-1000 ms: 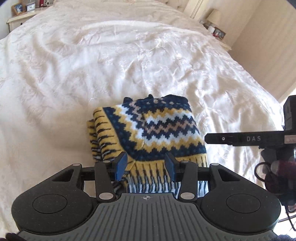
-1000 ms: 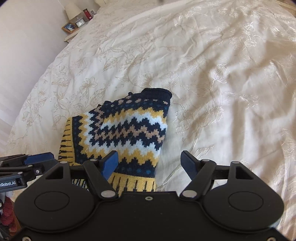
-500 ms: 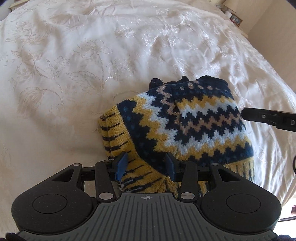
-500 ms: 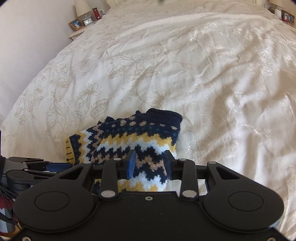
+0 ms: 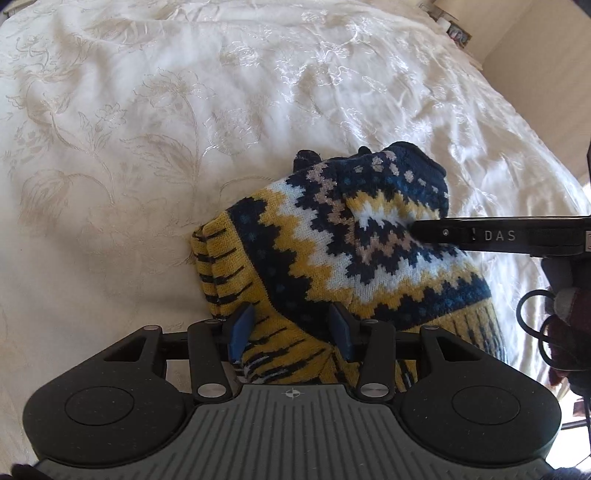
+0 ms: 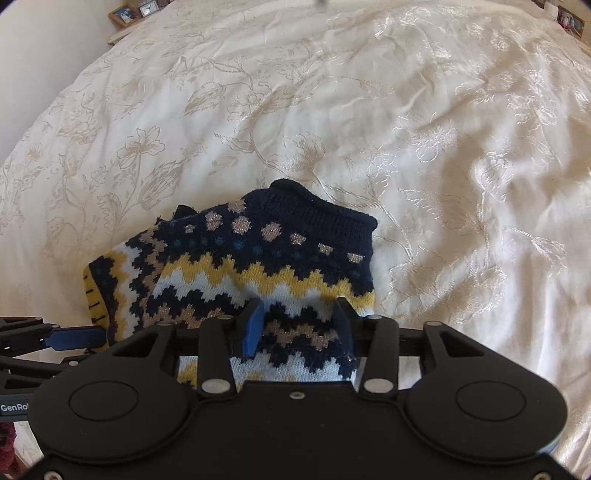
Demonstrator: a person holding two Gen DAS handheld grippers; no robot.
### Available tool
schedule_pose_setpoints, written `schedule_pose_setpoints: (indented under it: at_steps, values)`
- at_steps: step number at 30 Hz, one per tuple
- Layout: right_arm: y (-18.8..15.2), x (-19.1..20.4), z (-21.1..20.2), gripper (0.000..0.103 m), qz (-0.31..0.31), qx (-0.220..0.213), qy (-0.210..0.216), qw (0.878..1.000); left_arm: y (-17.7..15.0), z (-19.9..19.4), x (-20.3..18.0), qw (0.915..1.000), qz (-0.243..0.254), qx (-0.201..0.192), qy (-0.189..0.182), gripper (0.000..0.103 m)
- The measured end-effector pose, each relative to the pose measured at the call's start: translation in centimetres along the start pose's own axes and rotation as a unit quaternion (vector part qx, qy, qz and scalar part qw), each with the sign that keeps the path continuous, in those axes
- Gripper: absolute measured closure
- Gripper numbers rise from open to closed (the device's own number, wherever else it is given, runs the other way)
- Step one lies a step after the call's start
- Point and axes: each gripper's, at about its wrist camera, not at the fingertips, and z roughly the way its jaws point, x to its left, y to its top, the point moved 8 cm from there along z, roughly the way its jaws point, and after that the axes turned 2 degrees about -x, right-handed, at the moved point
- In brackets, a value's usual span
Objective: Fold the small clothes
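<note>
**Both grippers on the little sweater, mid-fold on the bed**

Cream bedspread (image 6: 369,110) with a pale floral pattern fills pretty much everything I can see in both wrist views, rumpled and sunlit. Up at 11 o'clock in the right wrist view there's a bedside table (image 6: 122,26) with a picture frame and a small clock on it.

Folded knit sweater (image 5: 354,251) lies on the bedspread, navy, mustard and white zigzags with a dark collar edge at the far end. In the left wrist view it runs from dead centre toward 4 o'clock.

My left gripper (image 5: 291,328) has its blue pads set either side of the mustard striped hem, jaws partly closed with the knit bunched between them, so I'd call that a grip on the hem. My right gripper (image 6: 299,325) is clamped the same way on the zigzag part of the near edge. From the left view the right gripper comes in at 3 o'clock, its finger lying across the sweater's top layer.
</note>
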Motion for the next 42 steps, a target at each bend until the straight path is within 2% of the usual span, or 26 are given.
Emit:
schedule_pose_setpoints:
  at_steps: [1,5,12,15,17,18,20,22,25,28,34,38,42]
  values:
    - [-0.3,0.1,-0.6,0.037,0.0,-0.003,-0.004,1.0,-0.1,-0.1,0.0,1.0,0.002,-0.002,0.001,0.058]
    - [-3.1,0.3,-2.2,0.034,-0.001,0.002,-0.016,1.0,-0.3,-0.2,-0.3,0.9999,0.012,-0.011,0.005,0.057]
    - [-7.4,-0.5,-3.5,0.018,0.037,0.02,-0.013,0.999,-0.6,-0.3,-0.7,0.9995,0.021,-0.021,0.014,0.054]
    - [-7.8,-0.7,-4.1,0.013,0.04,0.017,-0.003,0.999,-0.8,-0.4,-1.2,0.9994,0.025,-0.018,0.016,0.036]
    - [-7.8,-0.7,-4.4,0.009,0.034,0.015,0.003,0.999,-1.2,-0.6,-1.9,0.9992,0.033,-0.01,0.022,0.009]
    - [-7.9,-0.6,-4.7,0.009,0.027,0.013,0.008,1.0,-1.5,-0.7,-2.1,0.9989,0.033,-0.005,0.034,0.003]
    - [-7.9,-0.5,-5.6,0.008,0.015,0.006,0.013,1.0,-2.3,-1.4,-2.4,0.9991,0.014,-0.005,0.04,0.002]
    - [-7.9,-0.3,-6.8,0.0,0.01,-0.008,0.026,1.0,-3.0,-2.3,-2.6,0.9986,-0.007,-0.007,0.052,0.002]
    - [-7.8,-0.1,-8.8,0.001,0.006,-0.03,0.048,0.998,-4.0,-4.2,-3.2,0.9969,-0.026,-0.015,0.073,0.002]
    - [-7.8,-0.1,-10.4,0.001,-0.006,-0.046,0.046,0.998,-4.6,-5.8,-3.9,0.9947,-0.032,-0.019,0.096,0.002]
    - [-8.2,-0.4,-12.7,0.001,-0.015,-0.05,0.039,0.998,-4.8,-8.8,-5.9,0.9885,-0.034,-0.042,0.141,0.004]
    - [-8.5,-0.5,-14.4,0.001,-0.009,-0.063,0.053,0.997,-4.9,-10.8,-7.4,0.9823,-0.035,-0.057,0.175,0.006]
    - [-8.5,-0.3,-16.4,0.001,-0.005,-0.086,0.073,0.994,-5.0,-12.8,-8.3,0.9801,-0.055,-0.075,0.175,0.011]
